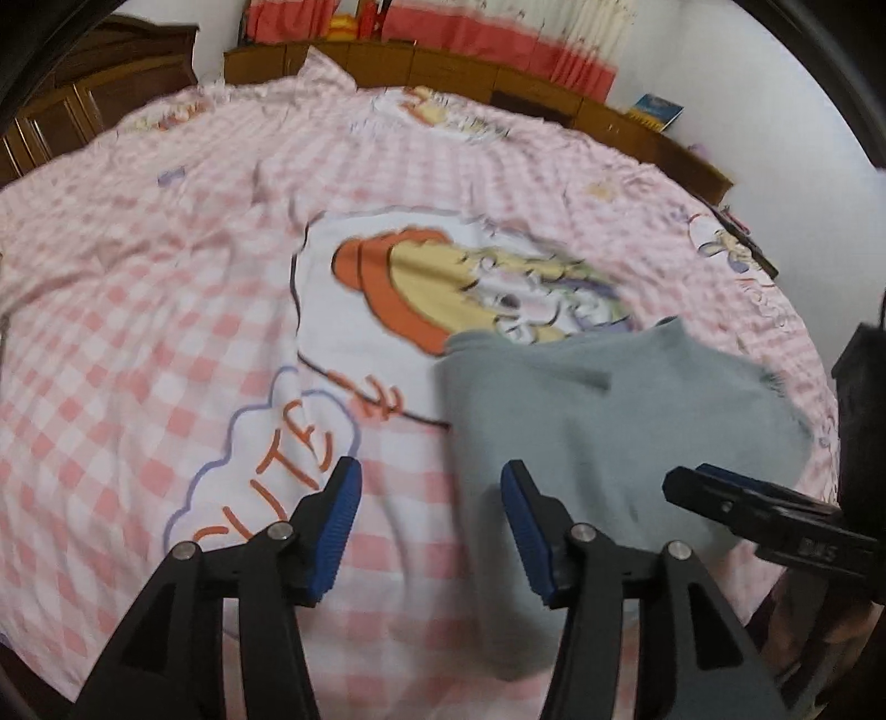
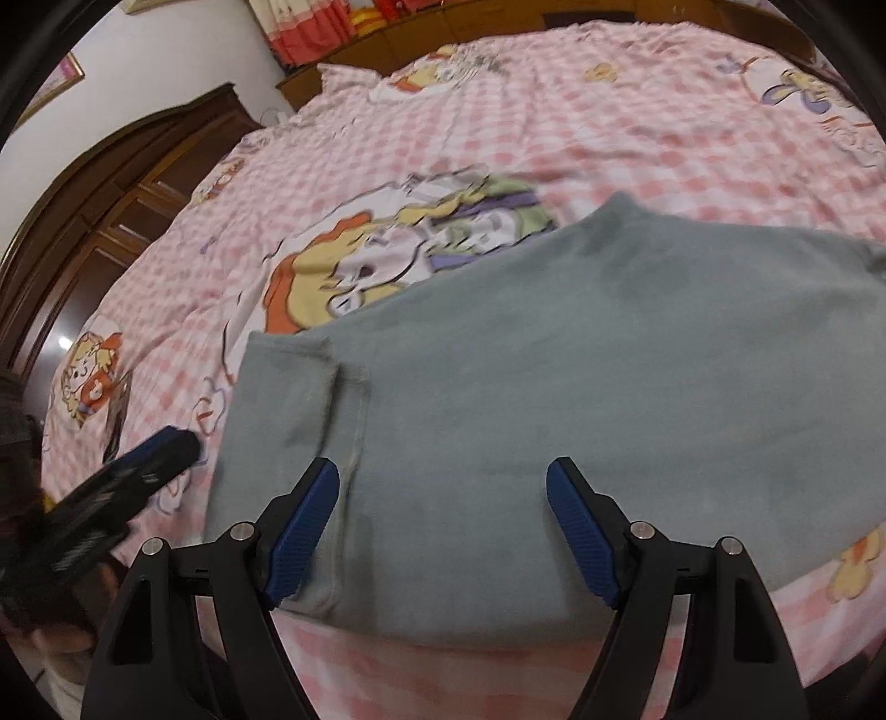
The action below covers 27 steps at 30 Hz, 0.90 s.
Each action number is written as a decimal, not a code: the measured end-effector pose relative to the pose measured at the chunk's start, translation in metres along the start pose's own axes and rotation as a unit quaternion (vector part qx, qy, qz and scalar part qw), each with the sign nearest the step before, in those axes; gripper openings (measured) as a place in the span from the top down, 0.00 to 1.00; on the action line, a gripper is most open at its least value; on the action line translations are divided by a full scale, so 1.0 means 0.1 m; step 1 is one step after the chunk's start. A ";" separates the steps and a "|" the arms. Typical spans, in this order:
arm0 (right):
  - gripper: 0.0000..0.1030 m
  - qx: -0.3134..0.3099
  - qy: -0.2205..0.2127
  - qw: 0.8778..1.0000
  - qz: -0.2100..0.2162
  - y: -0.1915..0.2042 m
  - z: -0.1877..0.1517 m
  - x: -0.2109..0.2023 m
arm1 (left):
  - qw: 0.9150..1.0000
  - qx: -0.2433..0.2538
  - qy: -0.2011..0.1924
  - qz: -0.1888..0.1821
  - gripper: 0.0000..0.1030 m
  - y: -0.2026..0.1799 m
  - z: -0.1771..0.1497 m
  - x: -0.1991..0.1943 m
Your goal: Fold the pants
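Note:
The grey-green pants (image 2: 554, 387) lie folded into a flat block on the pink checked bedspread (image 2: 609, 144); they also show in the left wrist view (image 1: 598, 432). My right gripper (image 2: 443, 498) is open and empty, just above the near edge of the pants. My left gripper (image 1: 432, 493) is open and empty, over the bedspread at the left edge of the pants. The right gripper shows in the left wrist view (image 1: 720, 498) and the left gripper shows in the right wrist view (image 2: 144, 459).
The bedspread carries a large cartoon print (image 1: 470, 288) beside the pants. A dark wooden headboard (image 1: 443, 66) runs along the far side. A wooden wardrobe (image 2: 111, 210) stands to the left. Pink curtains (image 1: 498, 33) hang behind.

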State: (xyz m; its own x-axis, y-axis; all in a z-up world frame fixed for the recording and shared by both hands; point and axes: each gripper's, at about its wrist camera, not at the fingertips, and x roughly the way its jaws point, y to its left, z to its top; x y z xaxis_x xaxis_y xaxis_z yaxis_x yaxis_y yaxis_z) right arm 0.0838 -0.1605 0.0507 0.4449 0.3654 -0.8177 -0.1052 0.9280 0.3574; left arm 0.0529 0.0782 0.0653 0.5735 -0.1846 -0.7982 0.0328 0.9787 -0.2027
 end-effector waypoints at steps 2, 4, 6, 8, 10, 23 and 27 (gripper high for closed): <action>0.23 0.004 0.013 1.000 0.010 0.09 0.01 0.09 | 1.000 0.002 0.008 -0.007 0.47 0.04 -0.02 0.11; 0.23 0.010 0.019 1.000 0.012 0.20 0.03 0.16 | 1.000 0.004 0.010 -0.014 0.46 0.08 -0.05 0.19; 0.23 0.008 0.020 1.000 0.007 0.32 0.05 0.22 | 1.000 0.007 0.008 -0.018 0.46 0.10 -0.08 0.22; 0.23 0.001 0.025 1.000 0.004 0.43 0.05 0.27 | 1.000 0.011 0.003 -0.021 0.46 0.11 -0.09 0.21; 0.23 -0.009 0.028 1.000 0.001 0.54 0.05 0.31 | 1.000 0.008 0.001 -0.028 0.46 0.12 -0.09 0.19; 0.61 -0.008 0.026 1.000 0.012 0.59 0.06 0.40 | 1.000 -0.012 0.008 -0.015 0.46 0.16 -0.08 0.09; 0.61 -0.007 0.028 1.000 0.011 0.56 0.04 0.40 | 1.000 -0.010 0.006 0.004 0.45 0.16 -0.13 0.00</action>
State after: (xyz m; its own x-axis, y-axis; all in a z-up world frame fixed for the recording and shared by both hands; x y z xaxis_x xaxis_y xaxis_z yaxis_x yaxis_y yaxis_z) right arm 0.0996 -0.0936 0.0398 0.3915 0.3896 -0.8336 -0.1267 0.9201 0.3705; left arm 0.0432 0.0930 0.0547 0.5643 -0.1781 -0.8062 0.0127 0.9782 -0.2073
